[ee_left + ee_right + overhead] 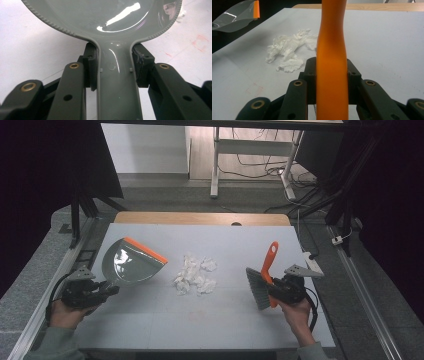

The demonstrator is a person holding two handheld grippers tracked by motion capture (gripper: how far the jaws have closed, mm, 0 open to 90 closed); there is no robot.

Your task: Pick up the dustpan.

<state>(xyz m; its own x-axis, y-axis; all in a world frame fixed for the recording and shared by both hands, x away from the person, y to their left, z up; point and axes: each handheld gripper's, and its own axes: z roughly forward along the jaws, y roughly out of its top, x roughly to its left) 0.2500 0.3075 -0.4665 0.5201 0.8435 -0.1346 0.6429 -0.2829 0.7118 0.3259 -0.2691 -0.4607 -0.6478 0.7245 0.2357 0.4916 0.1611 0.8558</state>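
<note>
One dustpan, one hand brush, one heap of crumpled white paper on the grey table. The dustpan is glossy grey with an orange lip, nothing inside it, raised at the left; the left gripper is clamped on its handle. At the right, the right gripper is closed tight on the brush's orange handle, grey bristles towards the paper, which lies between the two tools
</note>
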